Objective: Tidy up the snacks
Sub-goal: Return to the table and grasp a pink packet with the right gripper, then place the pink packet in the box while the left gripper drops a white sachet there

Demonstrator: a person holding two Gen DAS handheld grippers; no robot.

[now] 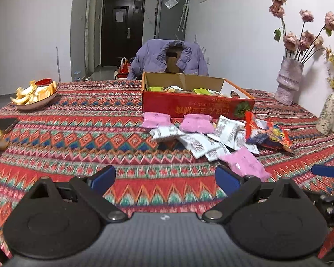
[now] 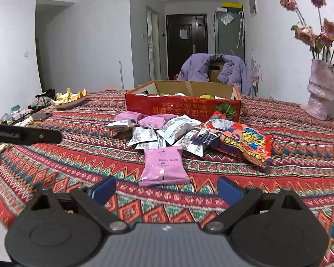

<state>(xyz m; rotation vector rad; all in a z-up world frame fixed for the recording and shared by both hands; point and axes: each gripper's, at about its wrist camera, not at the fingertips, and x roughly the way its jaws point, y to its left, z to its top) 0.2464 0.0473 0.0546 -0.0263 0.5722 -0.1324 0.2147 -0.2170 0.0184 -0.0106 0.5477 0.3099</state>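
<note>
A pile of snack packets lies on the patterned tablecloth in front of an open red cardboard box (image 1: 196, 105) (image 2: 182, 108) that holds several packets. The pile has pink packets (image 1: 197, 123) (image 2: 163, 166), white packets (image 1: 198, 143) (image 2: 178, 128) and a large red chip bag (image 1: 267, 133) (image 2: 240, 142). My left gripper (image 1: 164, 179) is open and empty, to the near left of the pile. My right gripper (image 2: 167, 188) is open and empty, just short of the nearest pink packet. One blue fingertip of the right gripper (image 1: 325, 170) shows at the right edge of the left wrist view.
A plate of orange peels (image 1: 36, 94) (image 2: 70, 99) sits at the far left. Vases of dried flowers (image 1: 288, 82) (image 2: 320, 89) stand along the right wall. A phone (image 1: 2, 123) (image 2: 41, 116) lies at the left edge. A chair with a purple jacket (image 1: 169, 59) is behind the box.
</note>
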